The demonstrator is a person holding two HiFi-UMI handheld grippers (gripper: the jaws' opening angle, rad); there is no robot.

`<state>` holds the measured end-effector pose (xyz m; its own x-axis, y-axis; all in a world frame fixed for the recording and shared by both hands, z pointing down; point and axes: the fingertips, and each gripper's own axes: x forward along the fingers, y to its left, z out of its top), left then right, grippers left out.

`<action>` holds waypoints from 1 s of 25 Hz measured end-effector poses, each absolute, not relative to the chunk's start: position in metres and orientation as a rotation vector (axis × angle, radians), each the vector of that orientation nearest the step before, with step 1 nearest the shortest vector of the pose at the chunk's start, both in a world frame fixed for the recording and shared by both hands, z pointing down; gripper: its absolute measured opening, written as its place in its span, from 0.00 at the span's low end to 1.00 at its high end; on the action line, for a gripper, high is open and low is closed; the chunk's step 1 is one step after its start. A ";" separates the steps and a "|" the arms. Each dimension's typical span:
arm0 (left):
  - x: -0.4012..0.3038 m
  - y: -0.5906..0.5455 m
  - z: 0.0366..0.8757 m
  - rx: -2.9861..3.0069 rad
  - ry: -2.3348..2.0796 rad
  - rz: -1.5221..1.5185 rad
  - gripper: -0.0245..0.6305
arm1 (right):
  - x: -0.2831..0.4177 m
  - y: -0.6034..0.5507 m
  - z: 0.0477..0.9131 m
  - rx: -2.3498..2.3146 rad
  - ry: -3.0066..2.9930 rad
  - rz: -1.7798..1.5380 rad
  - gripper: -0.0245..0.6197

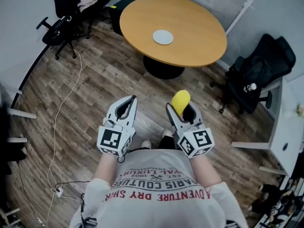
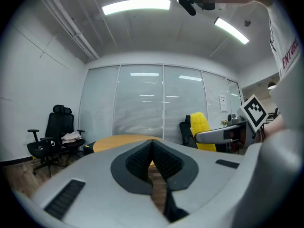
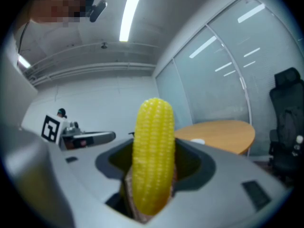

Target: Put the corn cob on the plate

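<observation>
Right gripper (image 1: 182, 112) clamped on corn cob (image 3: 153, 160); cob stood upright, lower centre of frame. Left gripper (image 1: 128, 101) pinched together, empty. Plate (image 1: 163, 37) lay on round table (image 1: 199, 42), upper centre, well apart from cob. Step looked like carry. Next move called for approach to table, lowering cob onto plate, then release.

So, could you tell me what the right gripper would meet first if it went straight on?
The way looks free nearby; the right gripper, clamping the corn cob, would probably reach the table first, though depth is unclear.

Left gripper (image 1: 129, 103) closed, right gripper (image 1: 179, 109) clamped
</observation>
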<state>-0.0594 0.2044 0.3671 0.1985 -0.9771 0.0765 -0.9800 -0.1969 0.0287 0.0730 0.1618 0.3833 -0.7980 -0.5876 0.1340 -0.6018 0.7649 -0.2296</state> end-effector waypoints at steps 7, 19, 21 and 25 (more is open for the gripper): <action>-0.087 0.157 0.380 2.336 -1.991 0.090 0.09 | 0.044 0.108 0.400 0.921 -2.903 0.424 0.46; -0.114 0.001 0.376 2.228 -2.119 0.118 0.09 | 0.012 -0.065 0.398 0.768 -2.942 0.408 0.46; -0.113 -0.028 0.376 2.226 -2.127 0.118 0.09 | 0.014 -0.096 0.396 0.759 -2.944 0.400 0.46; -0.109 -0.082 0.378 2.242 -2.127 0.106 0.09 | 0.016 -0.151 0.399 0.755 -2.941 0.390 0.46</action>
<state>-0.1095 -0.0816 0.3780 0.0520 -0.9951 0.0839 -0.9985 -0.0531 -0.0114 0.0162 -0.1513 0.3993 -0.8753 -0.4628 0.1402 -0.4834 0.8461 -0.2246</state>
